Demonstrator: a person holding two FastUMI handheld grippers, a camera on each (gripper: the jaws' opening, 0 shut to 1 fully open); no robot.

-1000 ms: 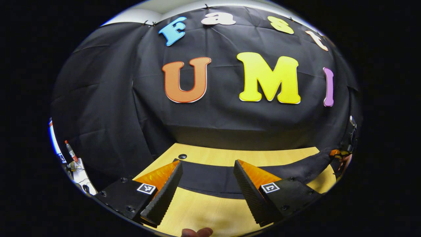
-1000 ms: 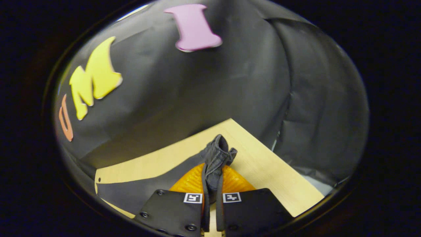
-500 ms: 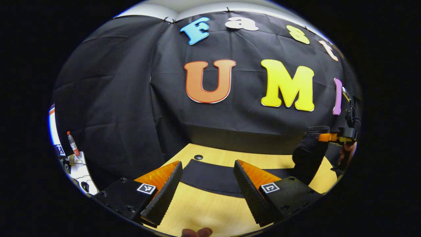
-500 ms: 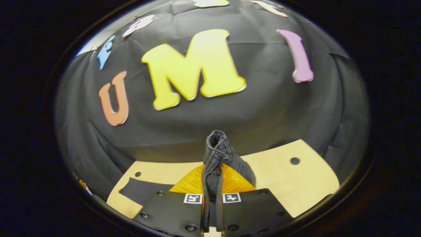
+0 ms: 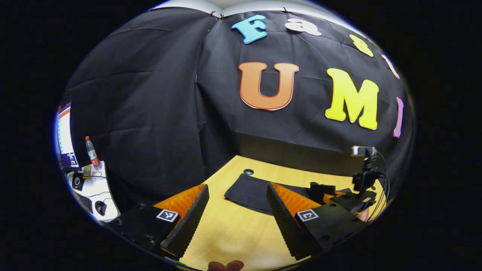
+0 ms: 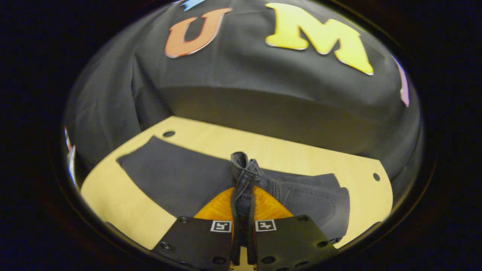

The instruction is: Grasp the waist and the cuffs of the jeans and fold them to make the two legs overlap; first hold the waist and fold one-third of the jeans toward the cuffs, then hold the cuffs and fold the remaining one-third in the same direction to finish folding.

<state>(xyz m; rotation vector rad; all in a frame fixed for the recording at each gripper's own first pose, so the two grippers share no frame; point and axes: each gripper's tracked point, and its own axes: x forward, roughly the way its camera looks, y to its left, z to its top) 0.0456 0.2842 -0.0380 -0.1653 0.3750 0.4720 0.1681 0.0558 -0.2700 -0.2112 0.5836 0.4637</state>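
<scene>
Since a second ago the waist has been swung over and brought down toward the legs, so that the jeans (image 6: pixel 180 180) are now seen laid long across the bench (image 6: pixel 301 158). At the left, a side desk with a bottle (image 5: pixel 92 152) stands outside the booth. Next, the left gripper (image 5: pixel 237 210) is held low over bare bench with its fingers (image 5: pixel 188 222) spread wide and nothing between them, the cuff end lying just ahead. Farther right, the right gripper (image 6: pixel 243 210) is pinched tight on a bunched fold of the waistband (image 6: pixel 244 169) — the denim stands up between the pressed fingers. The first third appears to be mid-fold. A risk is judged here: with one corner gripped, the waist may land skewed or rumpled — and the legs may be dragged out of overlap.
</scene>
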